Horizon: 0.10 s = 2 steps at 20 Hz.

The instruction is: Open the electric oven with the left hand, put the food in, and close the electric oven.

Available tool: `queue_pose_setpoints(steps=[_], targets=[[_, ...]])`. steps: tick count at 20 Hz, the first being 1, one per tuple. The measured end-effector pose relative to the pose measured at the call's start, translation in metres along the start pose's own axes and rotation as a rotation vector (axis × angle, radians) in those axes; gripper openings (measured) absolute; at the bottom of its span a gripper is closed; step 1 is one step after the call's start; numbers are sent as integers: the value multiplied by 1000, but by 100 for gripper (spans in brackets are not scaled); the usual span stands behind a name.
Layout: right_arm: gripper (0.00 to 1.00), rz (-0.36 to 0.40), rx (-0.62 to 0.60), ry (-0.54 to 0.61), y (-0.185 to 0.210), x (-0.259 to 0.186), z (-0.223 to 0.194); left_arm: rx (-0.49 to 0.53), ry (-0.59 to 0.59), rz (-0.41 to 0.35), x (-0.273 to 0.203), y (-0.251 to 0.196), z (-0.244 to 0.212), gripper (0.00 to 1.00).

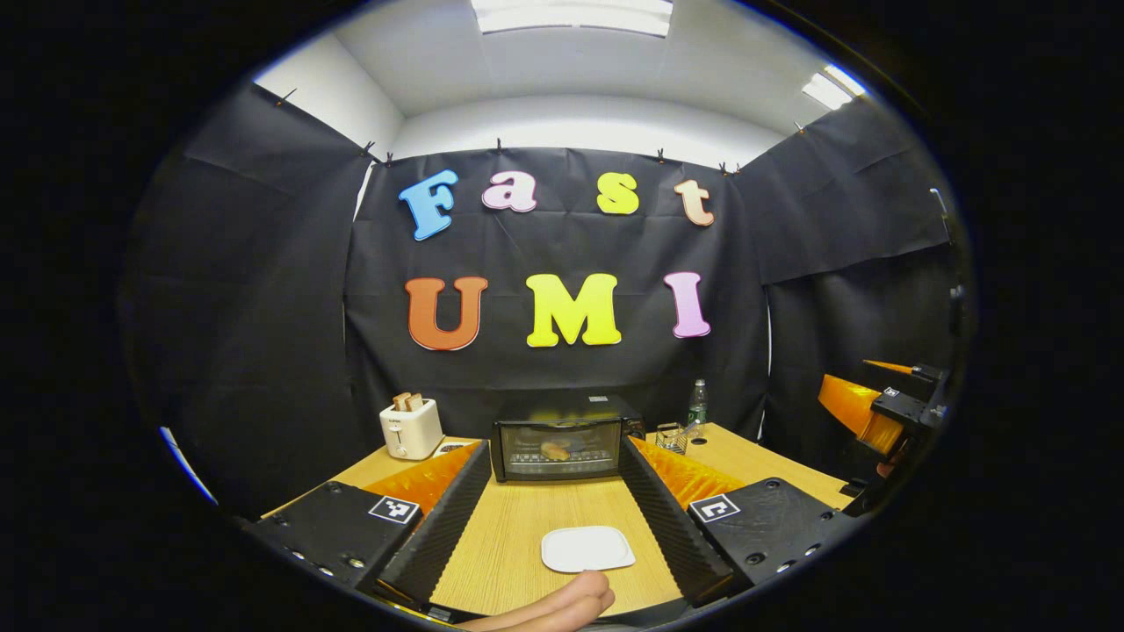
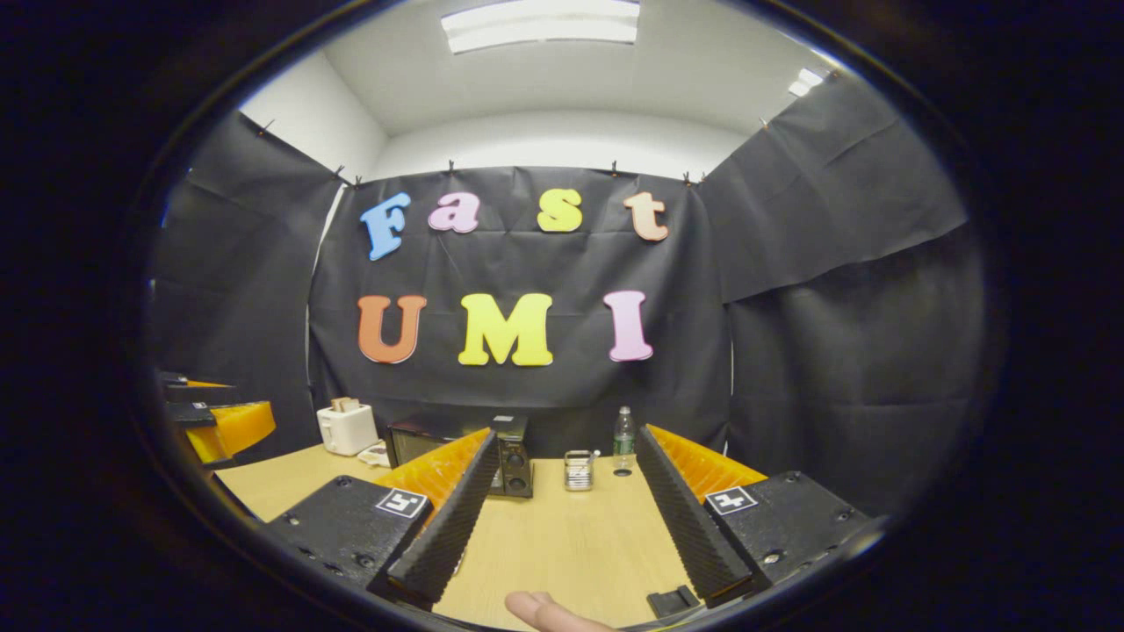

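Note:
A black electric oven (image 1: 566, 446) stands at the back of the wooden table, its glass door shut, with a piece of bread (image 1: 555, 451) showing inside through the glass. An empty white plate (image 1: 587, 549) lies on the table in front of it. My left gripper (image 1: 558, 456) hangs open above the table, its fingers framing the oven and plate, holding nothing. In the right gripper view the oven (image 2: 509, 456) is partly hidden behind a finger. My right gripper (image 2: 564, 443) is open and holds nothing; it also appears at the right edge of the left gripper view (image 1: 887, 405).
A white toaster (image 1: 411, 427) with bread in it stands left of the oven. A water bottle (image 1: 697, 404) and a small wire holder (image 1: 671, 436) stand to its right. A person's fingers (image 1: 562, 606) show at the bottom edge. The other gripper (image 2: 211, 421) shows at left.

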State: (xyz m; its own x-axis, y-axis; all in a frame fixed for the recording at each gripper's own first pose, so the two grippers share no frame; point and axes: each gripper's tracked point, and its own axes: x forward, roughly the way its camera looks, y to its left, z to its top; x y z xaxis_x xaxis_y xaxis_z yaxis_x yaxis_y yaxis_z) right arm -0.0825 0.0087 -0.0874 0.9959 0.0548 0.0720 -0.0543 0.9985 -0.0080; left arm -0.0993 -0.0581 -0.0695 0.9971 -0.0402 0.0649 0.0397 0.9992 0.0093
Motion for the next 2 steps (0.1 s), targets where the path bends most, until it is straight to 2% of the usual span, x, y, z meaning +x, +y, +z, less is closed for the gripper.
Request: queue_pose_setpoints(steps=[2], targets=[[100,-8,-6,-2,-3,-2,2,0,-2,1,-1,1,1,96]])
